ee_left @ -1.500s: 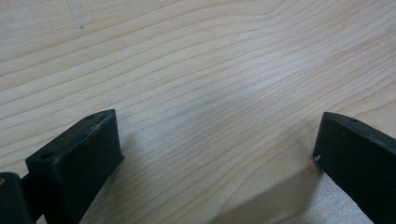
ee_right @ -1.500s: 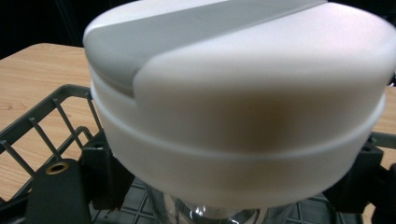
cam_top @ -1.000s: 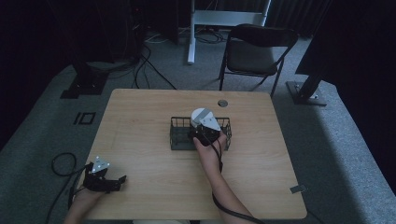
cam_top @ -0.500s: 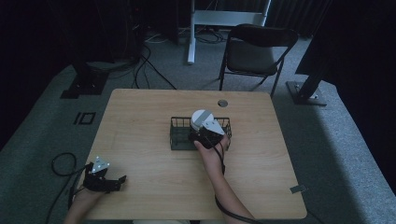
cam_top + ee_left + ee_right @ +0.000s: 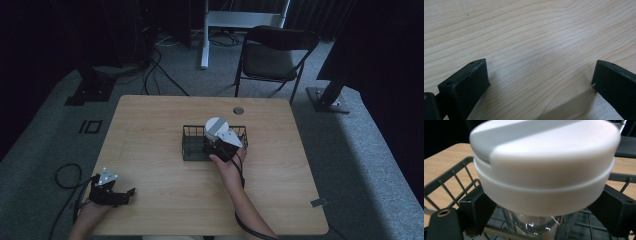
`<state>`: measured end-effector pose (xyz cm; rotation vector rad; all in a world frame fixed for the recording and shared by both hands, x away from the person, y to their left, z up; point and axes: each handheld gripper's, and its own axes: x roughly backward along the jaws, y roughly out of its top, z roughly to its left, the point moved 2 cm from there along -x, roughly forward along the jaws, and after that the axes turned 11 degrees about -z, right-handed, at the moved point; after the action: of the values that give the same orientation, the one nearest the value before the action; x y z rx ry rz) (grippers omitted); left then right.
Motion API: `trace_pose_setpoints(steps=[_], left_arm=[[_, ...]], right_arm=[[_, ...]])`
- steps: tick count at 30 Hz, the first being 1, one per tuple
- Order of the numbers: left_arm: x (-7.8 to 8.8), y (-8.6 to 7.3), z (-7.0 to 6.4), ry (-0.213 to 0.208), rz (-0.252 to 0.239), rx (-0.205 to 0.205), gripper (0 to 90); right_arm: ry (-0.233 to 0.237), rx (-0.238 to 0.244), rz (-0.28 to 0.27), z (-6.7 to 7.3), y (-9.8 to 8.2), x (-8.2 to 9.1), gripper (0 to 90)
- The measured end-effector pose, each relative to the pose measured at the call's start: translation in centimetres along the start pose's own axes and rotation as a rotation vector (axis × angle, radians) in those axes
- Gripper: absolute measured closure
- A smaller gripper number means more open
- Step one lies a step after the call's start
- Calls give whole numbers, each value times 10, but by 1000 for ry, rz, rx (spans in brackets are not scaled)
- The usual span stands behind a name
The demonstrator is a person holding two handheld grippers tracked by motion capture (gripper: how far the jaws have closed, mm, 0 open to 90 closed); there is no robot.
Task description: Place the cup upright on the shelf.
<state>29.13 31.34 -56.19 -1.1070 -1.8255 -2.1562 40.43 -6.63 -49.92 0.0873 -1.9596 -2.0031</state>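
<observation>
A clear container with a wide white lid (image 5: 216, 127) (image 5: 544, 167) stands upright inside a black wire basket (image 5: 192, 150) (image 5: 451, 180) at the middle of the wooden table (image 5: 150, 130). My right gripper (image 5: 220, 145) (image 5: 541, 205) reaches into the basket from the near side. Its jaws sit on either side of the clear body just under the lid, shut on it. My left gripper (image 5: 127, 192) (image 5: 539, 75) rests at the table's front left corner, jaws wide open over bare wood, nothing between them.
A folding chair (image 5: 272, 55) stands behind the table's far edge. A small round grommet (image 5: 238, 110) is set in the table near that edge. Cables lie on the grey floor at the back left, and one (image 5: 65, 175) trails from the left gripper.
Hardly anything differs. The right hand and the lidded container have shifted very slightly at the basket; the left gripper stays where it was.
</observation>
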Motion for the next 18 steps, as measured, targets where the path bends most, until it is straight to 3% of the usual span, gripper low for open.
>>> trace_pose_setpoints(steps=[18], left_arm=[[0, 0, 0, 0, 0, 0, 11]], right_arm=[[24, 1, -15, -3, 1, 12, 115]])
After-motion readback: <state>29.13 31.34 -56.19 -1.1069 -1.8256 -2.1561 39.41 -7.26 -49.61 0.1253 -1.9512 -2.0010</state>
